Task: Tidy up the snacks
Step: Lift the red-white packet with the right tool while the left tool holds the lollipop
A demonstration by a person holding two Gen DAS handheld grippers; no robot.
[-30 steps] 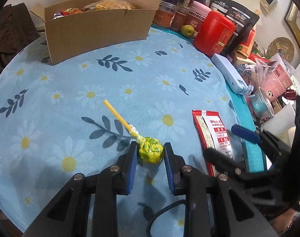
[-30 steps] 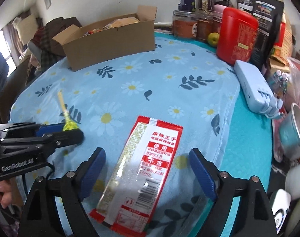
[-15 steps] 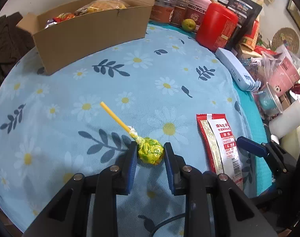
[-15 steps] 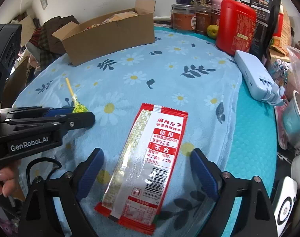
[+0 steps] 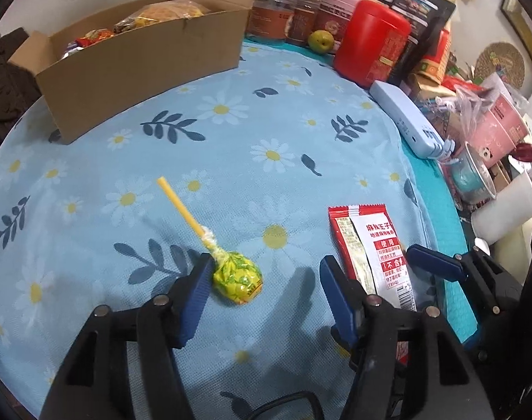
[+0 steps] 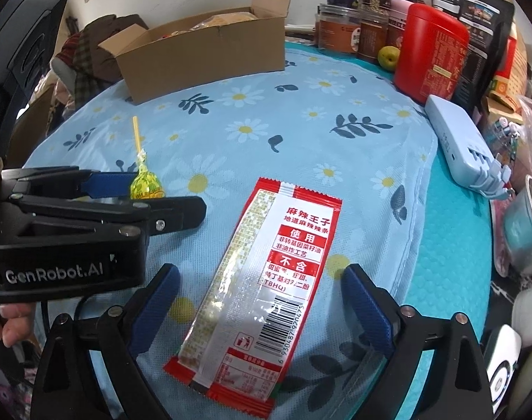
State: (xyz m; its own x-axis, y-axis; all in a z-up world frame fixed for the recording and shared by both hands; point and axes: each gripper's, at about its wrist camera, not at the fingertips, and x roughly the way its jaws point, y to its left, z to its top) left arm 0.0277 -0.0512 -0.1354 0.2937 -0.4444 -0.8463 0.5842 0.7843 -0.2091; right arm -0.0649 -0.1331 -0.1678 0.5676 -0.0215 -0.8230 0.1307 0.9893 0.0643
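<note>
Lollipop [image 5: 237, 277] lies between opening left gripper [image 5: 264, 288] jaws.

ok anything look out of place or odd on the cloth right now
Two snacks lie loose on the daisy cloth instead of in the cardboard box: a yellow lollipop between the opening left gripper jaws, and a red snack packet lying flat between the opening right gripper jaws. Nothing looks spilled or damaged.

From the left gripper [image 5: 262, 287], bare cloth on the tabletop [image 5: 231, 147] runs open toward 12 o'clock up to the cardboard box [image 5: 140, 66] at 11. Jars [image 5: 290, 17], a red canister [image 5: 369, 45] and a power strip [image 5: 406, 122] wall off 1 to 2. The right gripper [image 5: 437, 262] crowds 3 o'clock.
</note>
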